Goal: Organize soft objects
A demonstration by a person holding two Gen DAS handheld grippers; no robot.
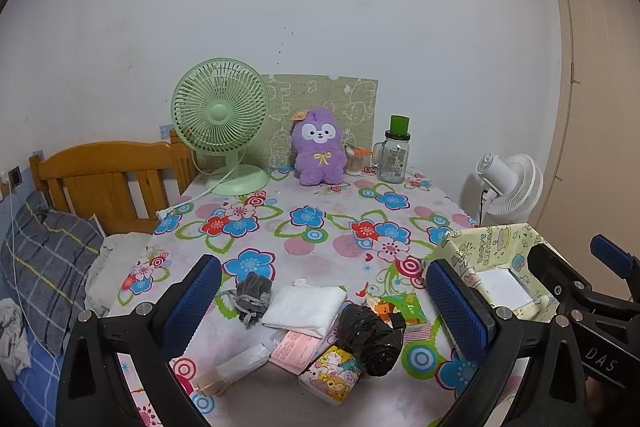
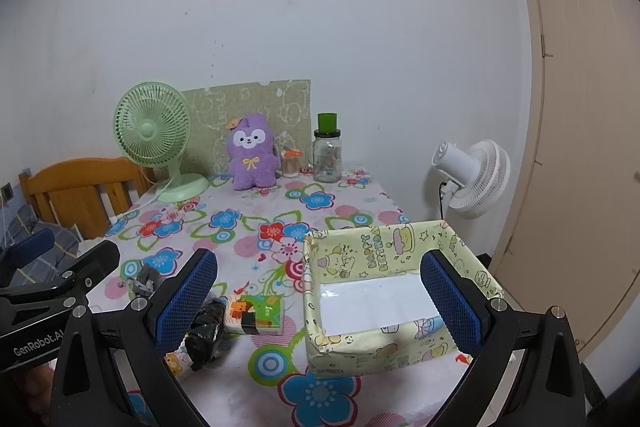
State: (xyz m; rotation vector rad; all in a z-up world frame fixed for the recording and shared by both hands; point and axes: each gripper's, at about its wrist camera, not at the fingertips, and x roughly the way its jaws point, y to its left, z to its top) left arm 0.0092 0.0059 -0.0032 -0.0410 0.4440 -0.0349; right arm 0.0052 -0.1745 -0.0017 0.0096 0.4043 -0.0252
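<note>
On the flowered tablecloth lie a grey drawstring pouch [image 1: 251, 297], a folded white cloth [image 1: 305, 309], a black plastic bundle [image 1: 372, 331], a pink packet [image 1: 297, 349], a cartoon tissue pack [image 1: 332, 373], a clear-wrapped roll [image 1: 236, 367] and a green tissue pack [image 1: 404, 309]. A yellow cartoon box [image 2: 384, 291], empty with a white bottom, stands at the right. My left gripper [image 1: 324, 301] is open above the pile. My right gripper [image 2: 320, 297] is open over the box's left wall; the black bundle [image 2: 206, 327] and green pack [image 2: 256, 313] lie beside it.
At the table's back stand a green desk fan [image 1: 222, 123], a purple plush bunny [image 1: 319, 153], a cotton-swab cup [image 1: 354, 161] and a glass mug-jar [image 1: 394, 157]. A wooden bed headboard [image 1: 108, 179] and pillow [image 1: 48, 267] are left. A white floor fan [image 2: 472, 179] and door [image 2: 580, 107] are right.
</note>
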